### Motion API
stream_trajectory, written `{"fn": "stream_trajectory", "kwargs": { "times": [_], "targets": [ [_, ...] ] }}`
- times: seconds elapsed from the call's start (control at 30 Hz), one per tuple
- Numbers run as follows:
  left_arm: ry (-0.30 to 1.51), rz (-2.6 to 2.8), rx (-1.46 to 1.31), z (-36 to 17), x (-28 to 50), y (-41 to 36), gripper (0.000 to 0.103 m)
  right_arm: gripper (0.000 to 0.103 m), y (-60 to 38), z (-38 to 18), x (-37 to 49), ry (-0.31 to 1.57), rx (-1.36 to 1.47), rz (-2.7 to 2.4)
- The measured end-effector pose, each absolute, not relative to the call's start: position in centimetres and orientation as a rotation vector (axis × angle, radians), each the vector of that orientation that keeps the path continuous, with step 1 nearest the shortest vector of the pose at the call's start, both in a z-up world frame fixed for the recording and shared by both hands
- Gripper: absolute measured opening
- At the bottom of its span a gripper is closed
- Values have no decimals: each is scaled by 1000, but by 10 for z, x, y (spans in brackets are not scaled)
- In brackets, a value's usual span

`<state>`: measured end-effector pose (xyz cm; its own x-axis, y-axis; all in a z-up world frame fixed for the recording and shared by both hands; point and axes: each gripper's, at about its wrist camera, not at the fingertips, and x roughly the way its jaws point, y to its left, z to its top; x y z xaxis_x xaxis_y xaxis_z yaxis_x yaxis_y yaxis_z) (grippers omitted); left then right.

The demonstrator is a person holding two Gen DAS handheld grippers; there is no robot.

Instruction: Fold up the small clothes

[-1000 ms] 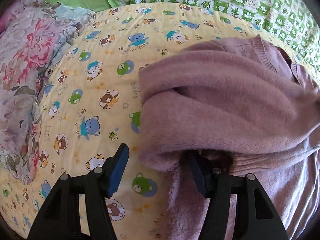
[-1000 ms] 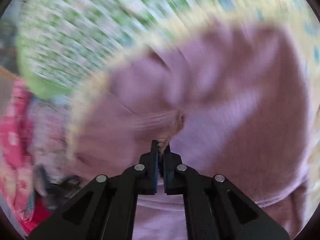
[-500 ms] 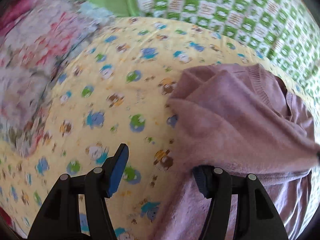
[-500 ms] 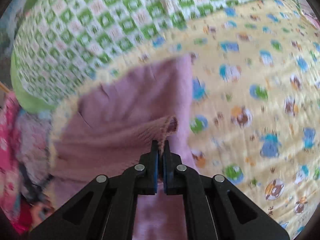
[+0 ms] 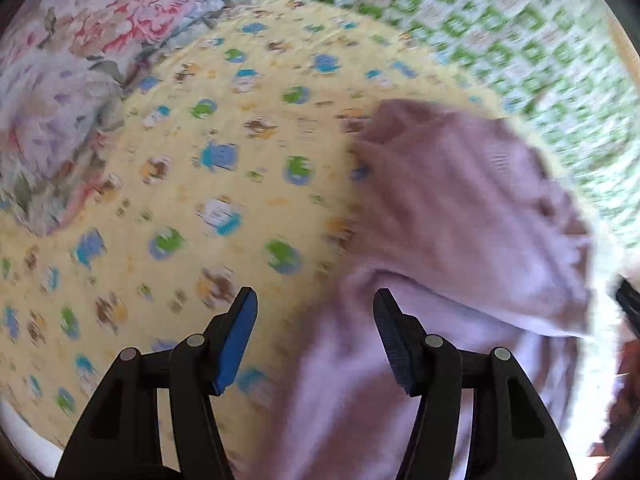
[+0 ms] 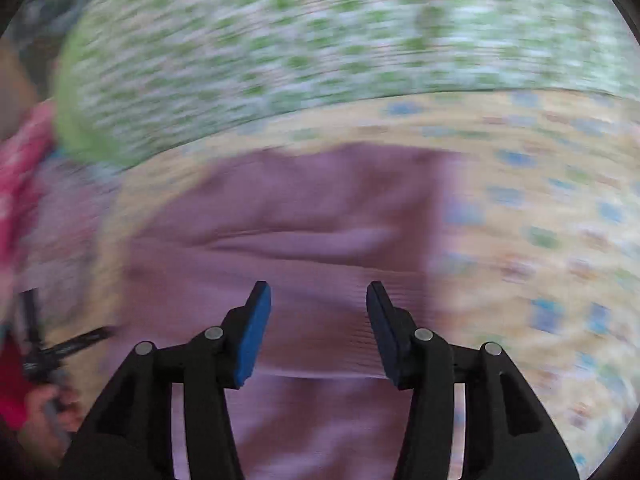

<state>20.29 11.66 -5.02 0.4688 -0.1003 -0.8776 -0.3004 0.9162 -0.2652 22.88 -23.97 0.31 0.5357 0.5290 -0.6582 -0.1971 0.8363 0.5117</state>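
A mauve knit sweater [image 5: 460,216] lies partly folded on a yellow bear-print sheet [image 5: 180,200], a sleeve laid across its body. My left gripper [image 5: 314,312] is open and empty, hovering over the sweater's left edge. In the right wrist view the sweater [image 6: 304,216] fills the centre, blurred by motion. My right gripper [image 6: 318,304] is open and empty just above the sweater's body.
A green-and-white checked quilt [image 5: 520,32] lies beyond the sweater, also in the right wrist view [image 6: 320,40]. A floral quilt [image 5: 60,80] is bunched at the left. A hand holding the other gripper [image 6: 44,360] shows at the lower left.
My right gripper let go of the sweater cuff and opened, and its view swung over the sweater. My left gripper stayed open and drew back to the left.
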Motion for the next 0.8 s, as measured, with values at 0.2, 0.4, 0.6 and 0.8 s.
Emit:
{"fn": "stream_trajectory", "kwargs": {
  "times": [0.2, 0.4, 0.6, 0.8],
  "targets": [
    [1146, -10, -596, -62, 218, 98, 62, 51, -98, 30, 314, 959, 445, 815],
    [1173, 25, -748, -89, 235, 112, 62, 51, 7, 7, 376, 1116, 233, 944],
    [1155, 46, -848, -106, 243, 125, 59, 30, 43, -32, 393, 1218, -15, 925],
    [1098, 65, -735, -96, 252, 120, 10, 4, 51, -2, 402, 1054, 4, 962]
  ]
}}
